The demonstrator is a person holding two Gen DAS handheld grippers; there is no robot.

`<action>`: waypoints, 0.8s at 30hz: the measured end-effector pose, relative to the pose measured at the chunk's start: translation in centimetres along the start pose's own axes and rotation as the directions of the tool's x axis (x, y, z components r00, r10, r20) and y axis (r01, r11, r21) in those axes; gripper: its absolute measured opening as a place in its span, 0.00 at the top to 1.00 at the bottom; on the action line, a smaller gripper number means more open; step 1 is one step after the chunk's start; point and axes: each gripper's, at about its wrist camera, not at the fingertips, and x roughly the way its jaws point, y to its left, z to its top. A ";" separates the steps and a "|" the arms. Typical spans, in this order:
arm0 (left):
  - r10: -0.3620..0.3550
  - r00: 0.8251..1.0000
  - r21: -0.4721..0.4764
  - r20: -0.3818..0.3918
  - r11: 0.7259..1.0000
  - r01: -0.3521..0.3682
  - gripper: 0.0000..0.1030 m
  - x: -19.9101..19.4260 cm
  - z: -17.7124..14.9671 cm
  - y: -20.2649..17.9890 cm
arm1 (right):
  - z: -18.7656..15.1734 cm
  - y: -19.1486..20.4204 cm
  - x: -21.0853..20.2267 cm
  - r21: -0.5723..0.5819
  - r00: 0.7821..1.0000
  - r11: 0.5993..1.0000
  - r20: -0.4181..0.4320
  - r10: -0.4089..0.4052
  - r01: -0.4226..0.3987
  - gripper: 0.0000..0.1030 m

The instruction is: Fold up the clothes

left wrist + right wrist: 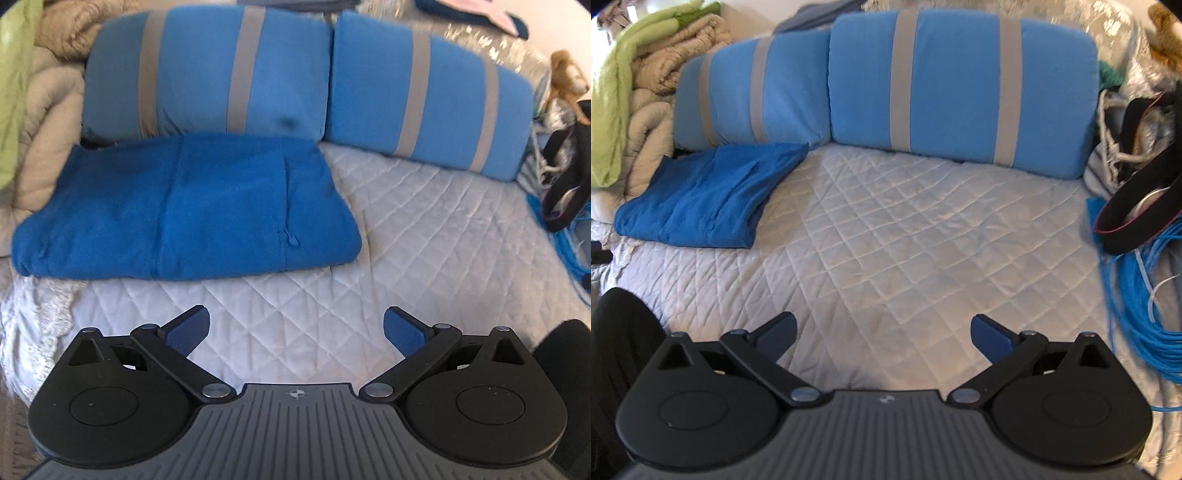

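A folded blue garment (184, 210) lies flat on the grey quilted bedcover (424, 229), just in front of the left pillow. In the right wrist view the same blue garment (705, 195) sits at the far left of the bedcover (905, 240). My left gripper (295, 328) hovers over the quilt a short way in front of the garment, jaws wide apart and empty. My right gripper (882, 332) hangs above the bare middle of the quilt, well right of the garment, also open with nothing between its fingers.
Two blue pillows with grey stripes (207, 70) (960, 85) stand along the back. Beige and green bedding (635, 103) is piled at the left. A black strap (1137, 206), a coil of blue cable (1137, 306) and a plush toy (569, 81) crowd the right edge.
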 end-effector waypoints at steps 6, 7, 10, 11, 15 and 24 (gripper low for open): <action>0.005 0.998 -0.030 -0.063 1.000 -0.007 0.00 4.8 0.5 -2.6 | 1.6 2.3 6.2 0.009 0.996 1.000 -0.093 0.015 -0.015 0.00; 0.001 0.997 -0.034 -0.072 0.999 -0.004 0.00 5.5 0.6 -3.1 | 1.8 2.9 7.2 0.001 0.994 1.000 -0.106 0.009 -0.009 0.00; 0.001 0.996 -0.034 -0.094 0.999 -0.004 0.00 7.6 1.0 -4.4 | 2.1 4.6 10.2 -0.011 0.990 1.000 -0.137 -0.009 0.008 0.00; 0.001 0.995 -0.033 -0.101 0.999 -0.005 0.00 8.3 1.1 -4.8 | 2.2 5.1 11.2 -0.014 0.989 1.000 -0.147 -0.015 0.013 0.00; 0.007 0.991 -0.028 -0.130 1.000 -0.011 0.00 11.2 1.7 -6.4 | 2.4 6.7 15.1 0.009 0.981 0.998 -0.185 -0.057 0.060 0.00; 0.036 0.976 -0.029 -0.214 0.999 -0.044 0.00 17.4 1.8 -7.1 | 3.0 7.7 19.9 0.161 0.970 0.971 -0.197 -0.141 0.174 0.00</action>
